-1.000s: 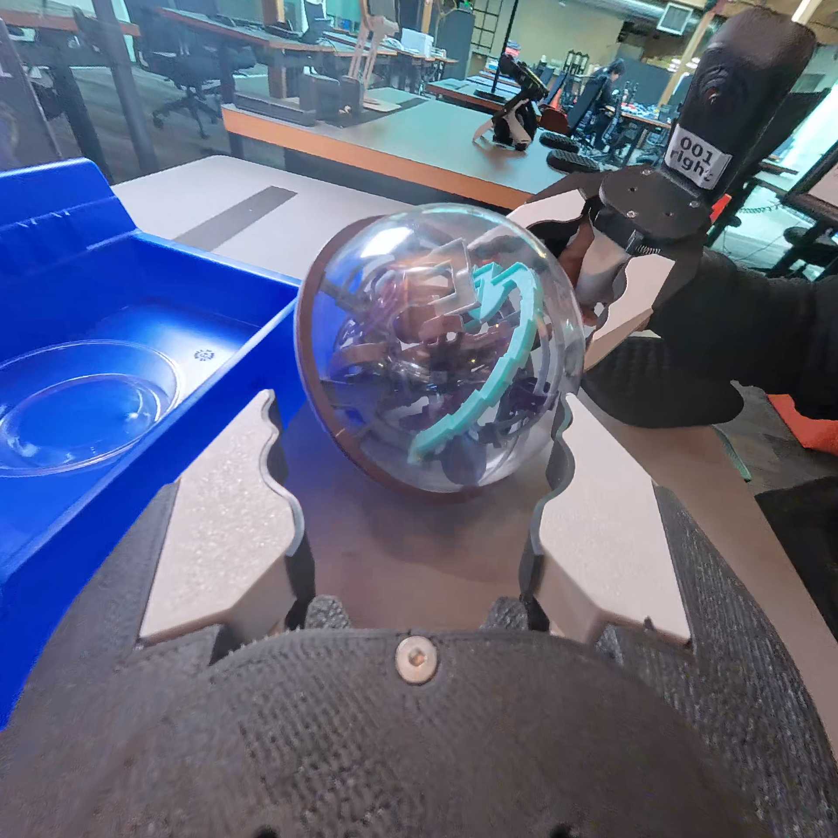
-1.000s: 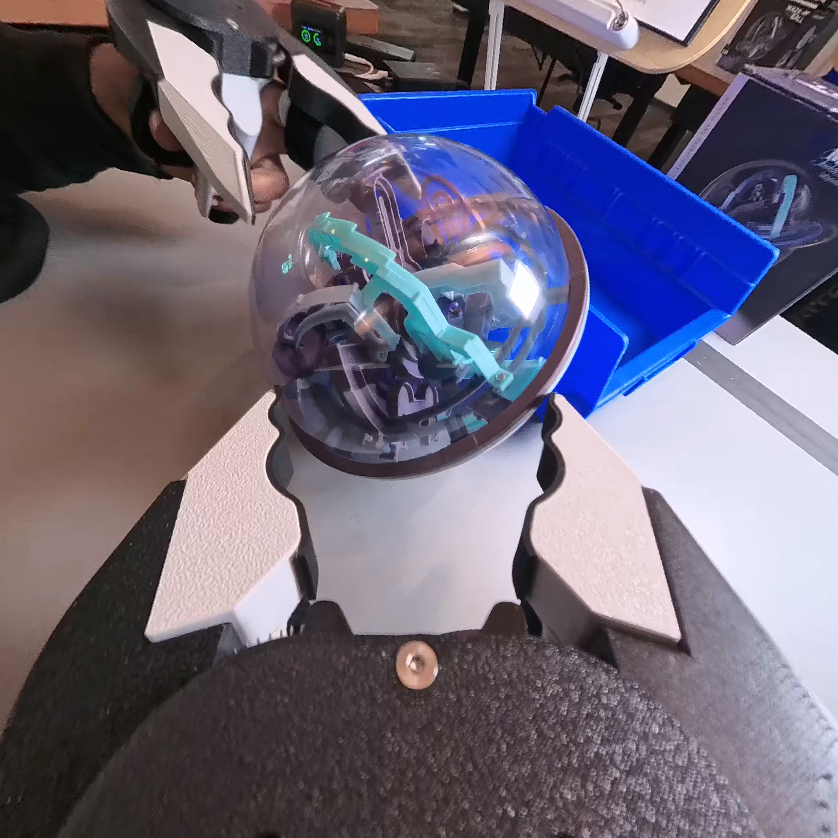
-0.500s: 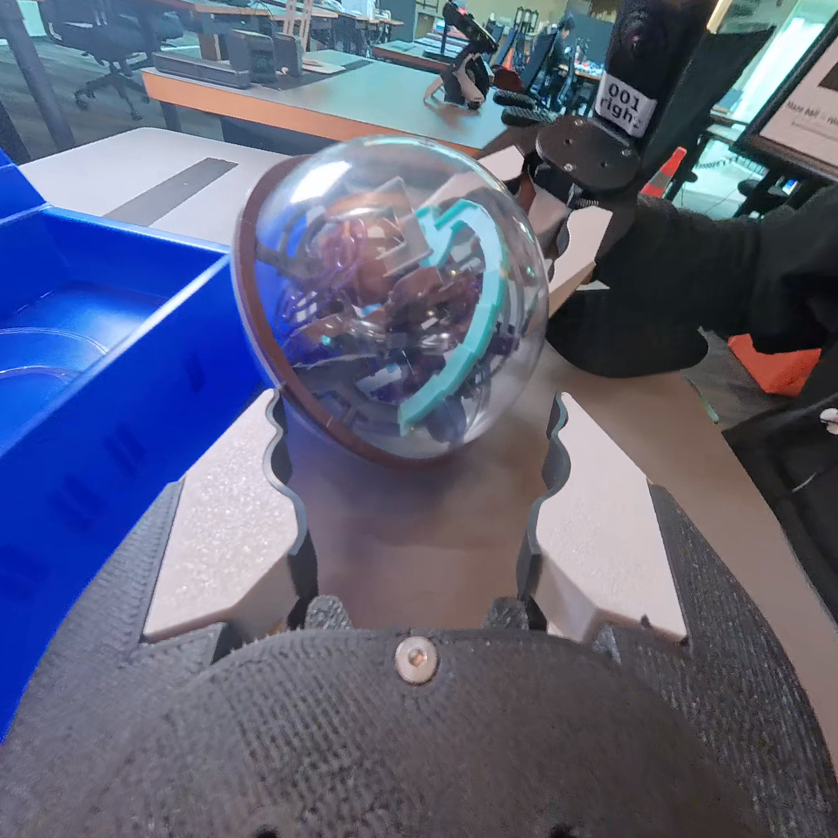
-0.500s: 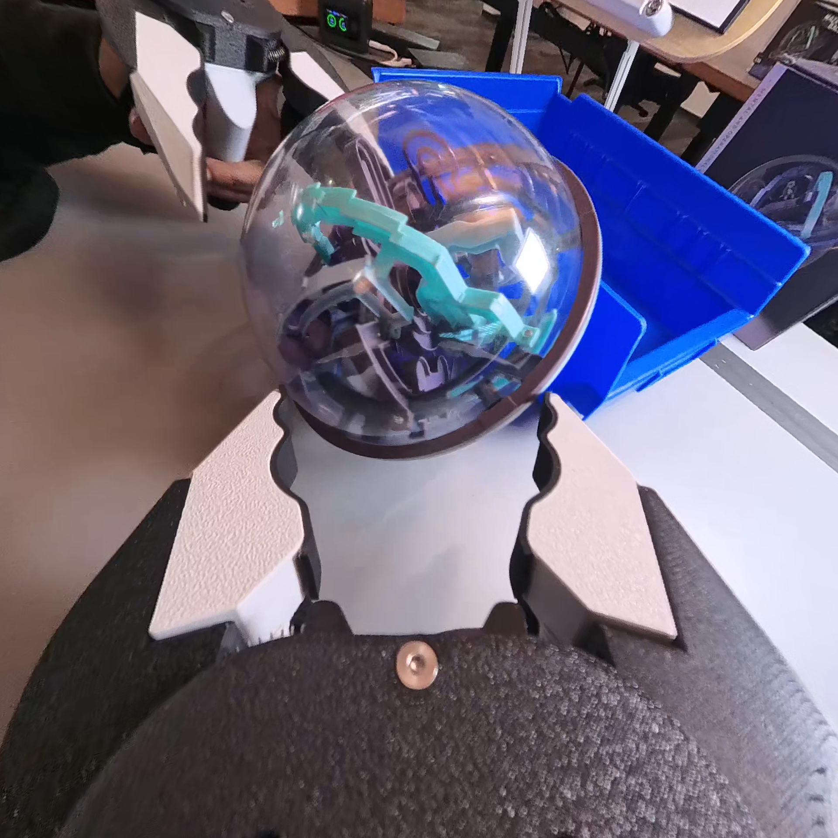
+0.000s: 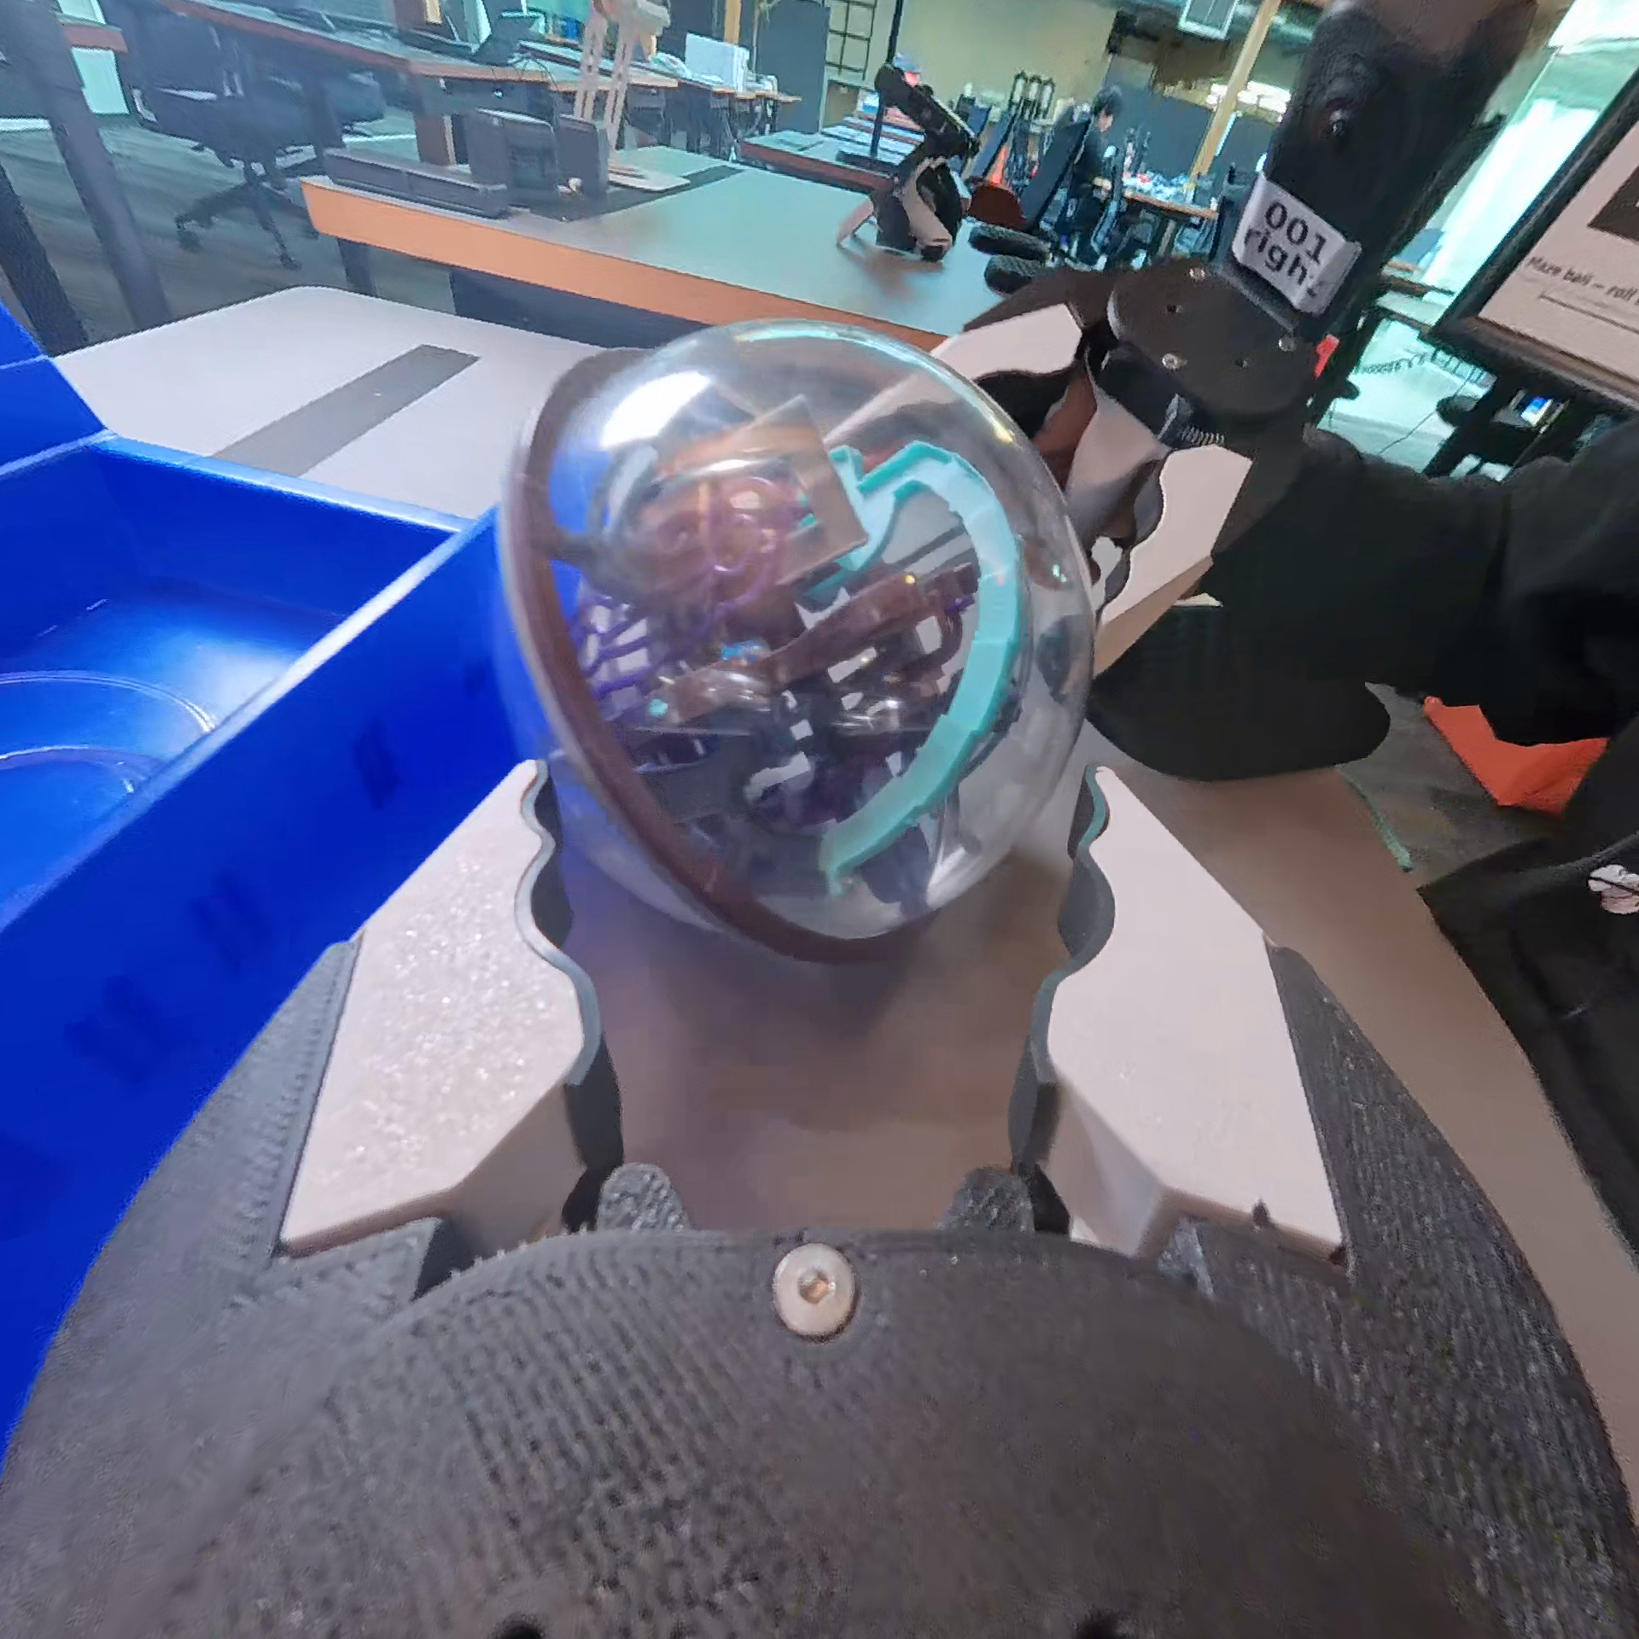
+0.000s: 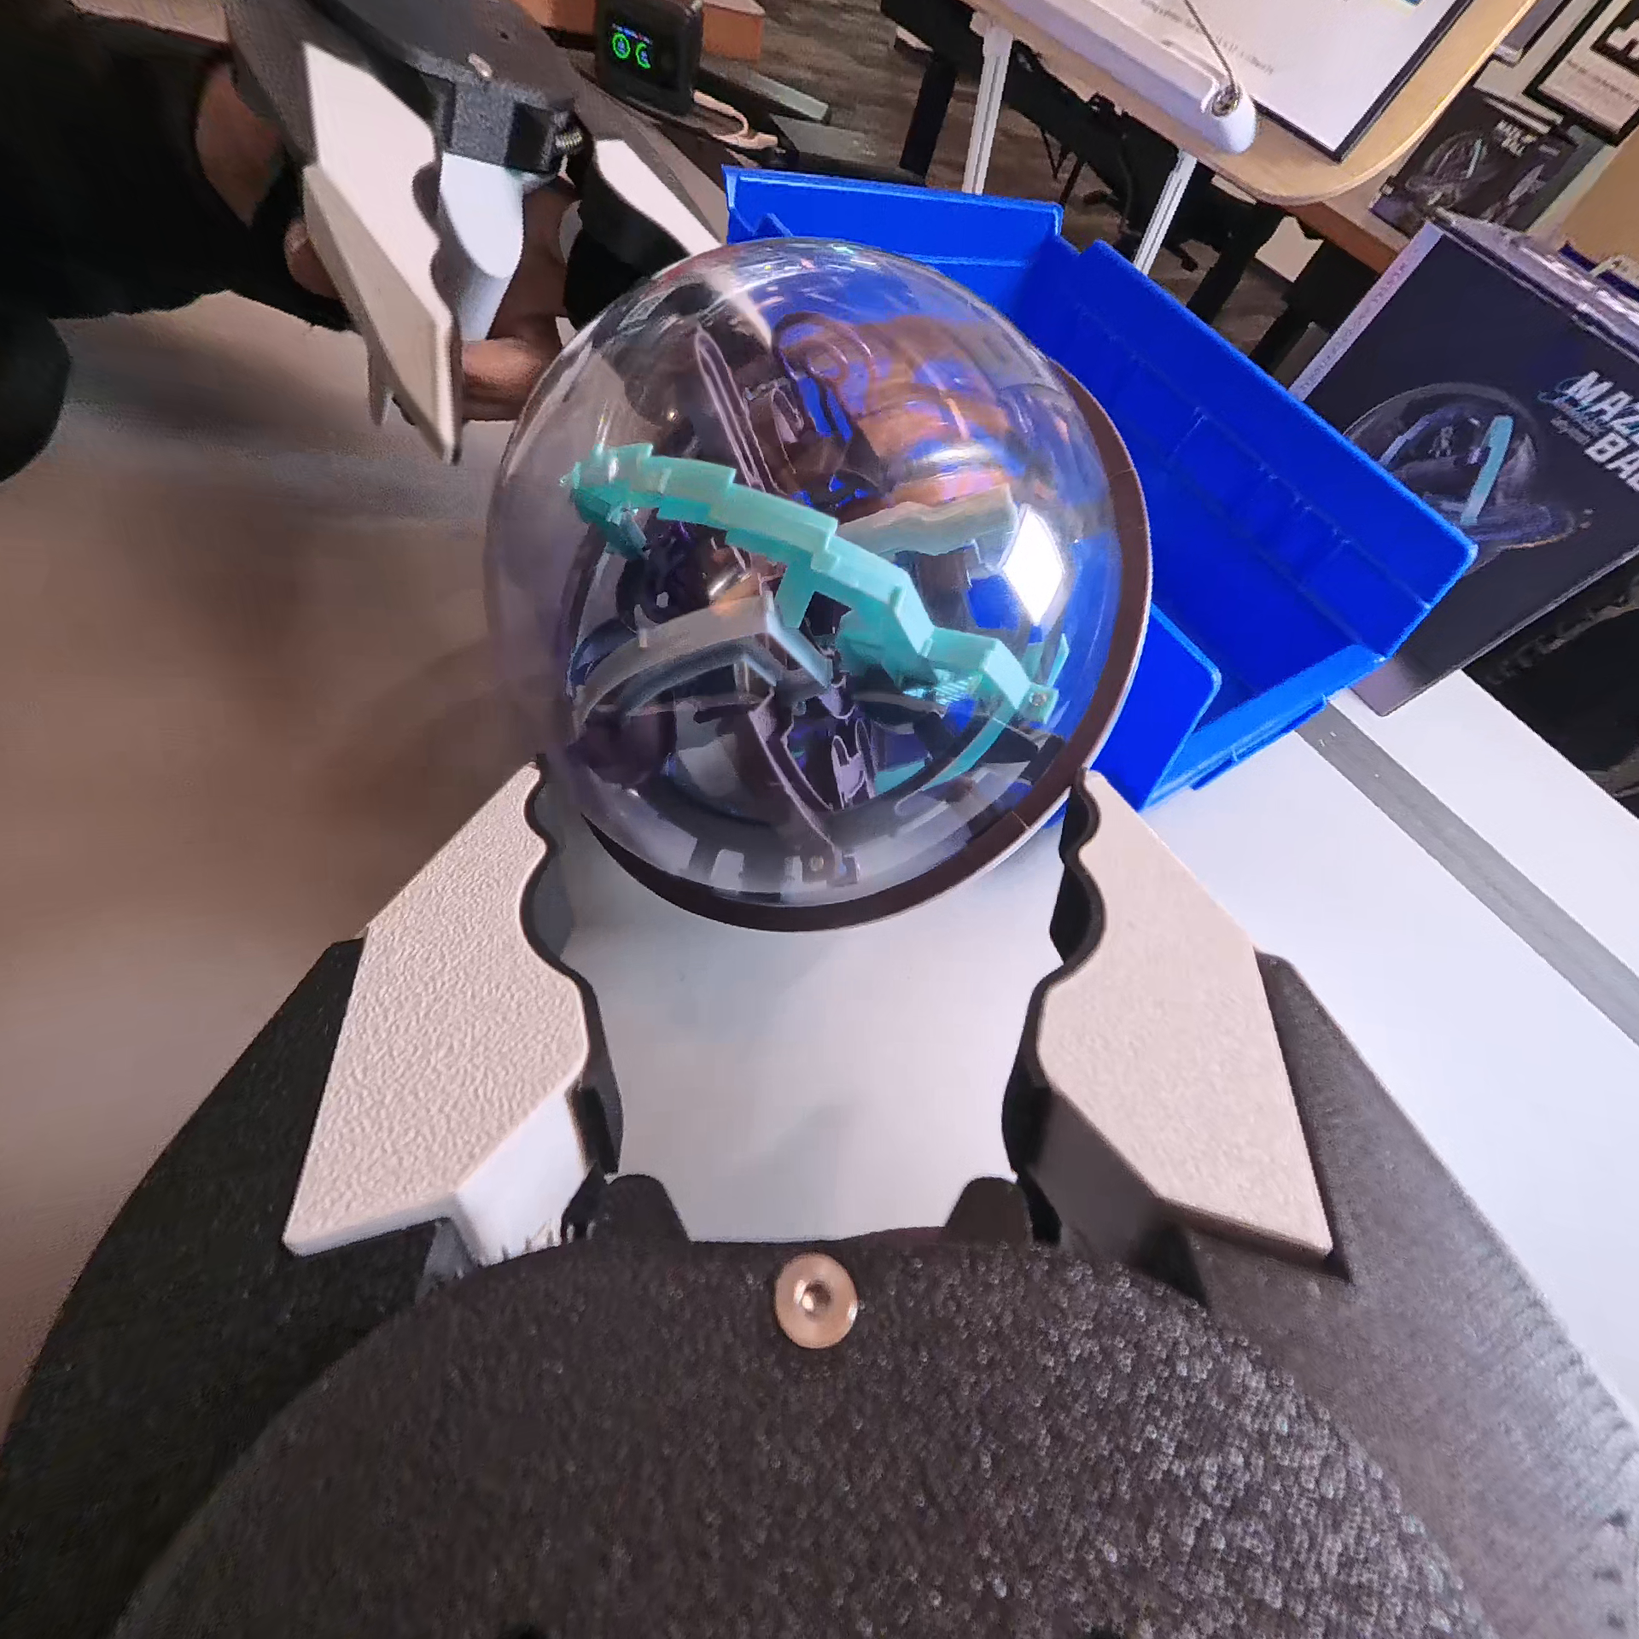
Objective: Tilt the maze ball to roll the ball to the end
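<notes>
The maze ball (image 5: 798,621) is a clear sphere with a brown equator ring and teal, brown and purple tracks inside. It is tilted, with the ring running steeply from upper left to lower right. My left gripper (image 5: 811,798) is open wide, with its fingertips on either side of the ball's lower half. My right gripper (image 6: 803,798) is open wide too and cradles the ball (image 6: 816,576) from the opposite side. The right gripper also shows in the left wrist view (image 5: 1109,443), and the left gripper in the right wrist view (image 6: 497,266). I cannot make out the small ball inside.
A blue bin (image 5: 222,709) stands right beside the ball and holds a clear dish (image 5: 80,763). It also shows in the right wrist view (image 6: 1286,497), with a dark product box (image 6: 1508,461) behind it. The grey table (image 5: 798,1109) lies below, and its edge is to the right.
The ball has been turned between the two grippers. Its brown ring stands steeper and the teal track has swung toward the right gripper's side. Both finger openings are unchanged.
</notes>
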Action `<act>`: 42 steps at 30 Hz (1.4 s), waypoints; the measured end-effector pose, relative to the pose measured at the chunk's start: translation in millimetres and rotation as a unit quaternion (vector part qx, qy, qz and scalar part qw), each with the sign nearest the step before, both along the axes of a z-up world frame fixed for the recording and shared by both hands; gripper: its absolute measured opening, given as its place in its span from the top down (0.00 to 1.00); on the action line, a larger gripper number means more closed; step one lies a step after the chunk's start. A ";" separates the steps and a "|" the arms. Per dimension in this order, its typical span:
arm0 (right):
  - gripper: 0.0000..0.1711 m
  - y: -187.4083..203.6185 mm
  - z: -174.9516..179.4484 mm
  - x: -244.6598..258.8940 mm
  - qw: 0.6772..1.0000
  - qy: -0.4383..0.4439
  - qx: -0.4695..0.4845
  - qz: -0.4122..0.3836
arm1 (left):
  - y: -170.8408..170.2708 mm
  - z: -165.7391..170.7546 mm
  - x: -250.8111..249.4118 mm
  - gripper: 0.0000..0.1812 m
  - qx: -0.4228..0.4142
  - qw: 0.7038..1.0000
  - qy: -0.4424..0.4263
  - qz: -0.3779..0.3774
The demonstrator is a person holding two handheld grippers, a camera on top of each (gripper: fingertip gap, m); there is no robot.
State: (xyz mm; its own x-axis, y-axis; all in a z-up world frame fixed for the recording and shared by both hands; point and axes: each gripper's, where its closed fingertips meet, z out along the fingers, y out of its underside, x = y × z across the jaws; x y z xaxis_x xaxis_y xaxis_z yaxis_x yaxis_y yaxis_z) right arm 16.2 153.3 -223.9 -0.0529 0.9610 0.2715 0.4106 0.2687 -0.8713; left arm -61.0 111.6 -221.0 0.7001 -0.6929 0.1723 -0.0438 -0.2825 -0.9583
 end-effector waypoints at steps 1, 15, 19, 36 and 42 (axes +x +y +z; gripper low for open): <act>0.36 0.6 0.2 -1.0 1.000 0.000 0.001 0.001 | 0.1 -1.8 1.0 0.37 0.002 1.000 0.011 0.007; 0.32 -4.8 -4.5 -4.2 0.996 0.003 0.041 0.074 | -25.8 -1.7 0.1 0.55 0.007 1.000 0.025 0.012; 0.31 -6.4 -5.3 -3.9 0.995 0.013 0.053 0.088 | -30.3 -0.2 -2.8 0.62 0.000 1.000 0.009 -0.001; 0.30 -6.7 -10.8 -8.5 0.989 0.047 0.112 0.089 | -2.3 -1.9 6.7 0.35 0.017 0.999 -0.027 0.017; 0.29 -9.6 -9.6 -8.6 0.989 0.063 0.103 0.089 | -7.4 -5.9 6.1 0.37 0.020 0.999 -0.020 0.016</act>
